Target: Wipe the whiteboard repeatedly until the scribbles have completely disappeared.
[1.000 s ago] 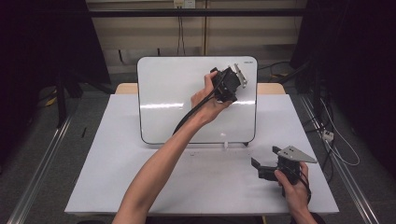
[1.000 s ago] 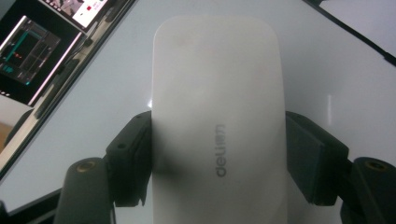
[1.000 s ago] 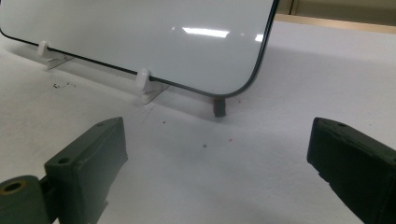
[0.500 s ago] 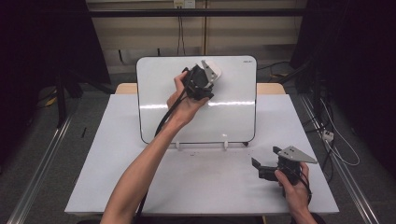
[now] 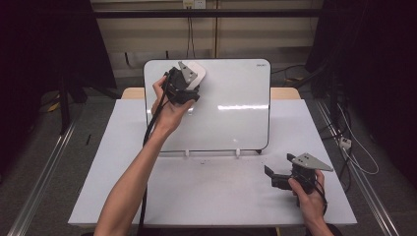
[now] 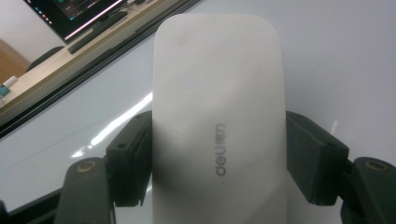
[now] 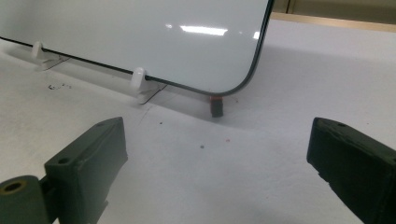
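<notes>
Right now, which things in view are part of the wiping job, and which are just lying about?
In the job:
- white eraser, clamped in the left gripper
- whiteboard, propped on the table, eraser against its upper left

Lying about:
- right gripper, open, resting low on the table
- small dark block under the whiteboard's corner
- cables on the floor

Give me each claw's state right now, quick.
Left claw: closed on the white whiteboard eraser, held against the whiteboard.
Right claw: open, holding nothing, low over the table.
</notes>
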A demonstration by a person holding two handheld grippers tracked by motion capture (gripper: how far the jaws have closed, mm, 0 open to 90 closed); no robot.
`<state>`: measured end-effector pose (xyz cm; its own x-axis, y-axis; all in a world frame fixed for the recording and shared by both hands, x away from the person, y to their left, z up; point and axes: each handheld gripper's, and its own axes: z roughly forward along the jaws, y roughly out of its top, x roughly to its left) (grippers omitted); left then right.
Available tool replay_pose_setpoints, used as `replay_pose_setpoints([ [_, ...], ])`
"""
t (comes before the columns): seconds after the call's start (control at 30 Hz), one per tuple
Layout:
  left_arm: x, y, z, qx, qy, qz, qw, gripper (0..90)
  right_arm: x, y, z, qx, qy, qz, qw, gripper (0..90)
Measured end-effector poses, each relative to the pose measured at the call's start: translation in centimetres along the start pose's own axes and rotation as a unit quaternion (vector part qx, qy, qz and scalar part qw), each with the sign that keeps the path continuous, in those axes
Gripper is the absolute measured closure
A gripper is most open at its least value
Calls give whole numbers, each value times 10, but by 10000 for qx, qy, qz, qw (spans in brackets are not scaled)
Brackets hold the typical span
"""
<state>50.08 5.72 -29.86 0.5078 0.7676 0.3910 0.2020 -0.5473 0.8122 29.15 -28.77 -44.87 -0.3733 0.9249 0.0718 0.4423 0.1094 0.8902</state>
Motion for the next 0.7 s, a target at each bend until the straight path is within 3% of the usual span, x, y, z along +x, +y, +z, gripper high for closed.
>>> replay_pose_setpoints([
  [0.07, 6, -4, -2, -23, 5, -126, 9999, 311, 0, 0, 0, 6, -5, 11, 10000, 48],
  [0.27, 16, -12, -5, 30, -47, -162, 9999, 312, 2, 1, 1, 25, -11, 2, 10000, 48],
  [0.4, 14, -13, -8, -34, -34, -52, 10000, 313, 0, 0, 0, 34, -37, -6, 10000, 48],
  [0.47, 13, -16, -10, -137, -18, -83, 9999, 313, 1, 0, 0, 28, -33, 6, 10000, 48],
  [0.7, 13, -29, -18, -140, -133, -230, 9995, 313, 0, -1, -2, 0, -24, -23, 10000, 48],
])
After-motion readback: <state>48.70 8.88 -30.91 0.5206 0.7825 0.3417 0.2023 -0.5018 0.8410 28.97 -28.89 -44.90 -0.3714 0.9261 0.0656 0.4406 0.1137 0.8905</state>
